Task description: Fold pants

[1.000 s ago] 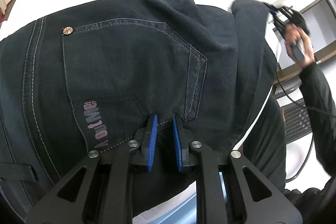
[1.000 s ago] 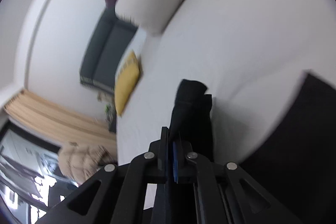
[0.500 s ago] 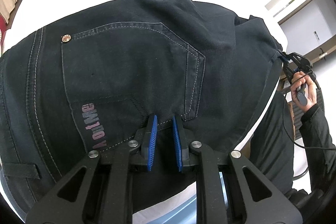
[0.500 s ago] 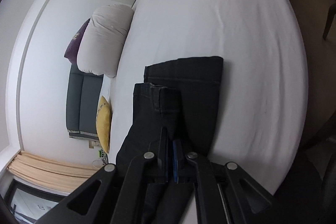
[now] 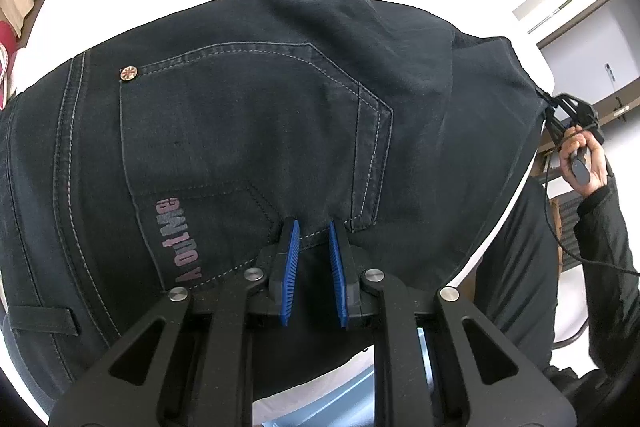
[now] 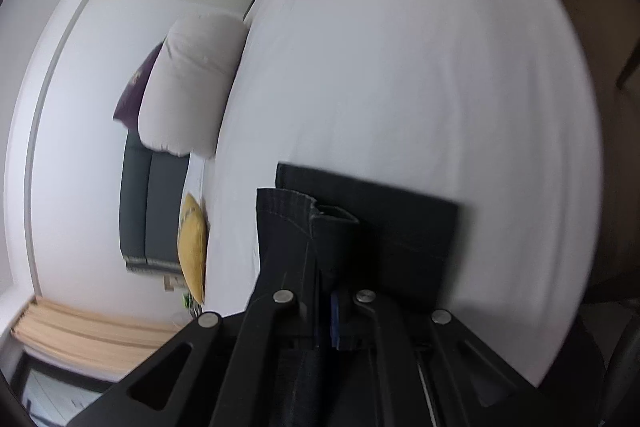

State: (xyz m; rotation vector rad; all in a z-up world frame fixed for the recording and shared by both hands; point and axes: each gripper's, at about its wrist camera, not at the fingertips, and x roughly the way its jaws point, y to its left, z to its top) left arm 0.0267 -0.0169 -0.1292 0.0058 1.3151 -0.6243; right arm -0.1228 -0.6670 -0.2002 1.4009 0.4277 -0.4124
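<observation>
Left tool (image 5: 314, 247) parted over pants (image 5: 240, 131); right tool (image 6: 326, 311) clamped on blurred pants hem.

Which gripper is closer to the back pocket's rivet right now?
Left. The left gripper hovers open at the back pocket's lower edge, below the rivet. The right gripper grips the pants far off.

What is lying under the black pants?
Under the black pants lies a white bed sheet, bare around their edges. What is directly beneath the cloth is covered. The right tongs pinch a raised leg end.
</observation>
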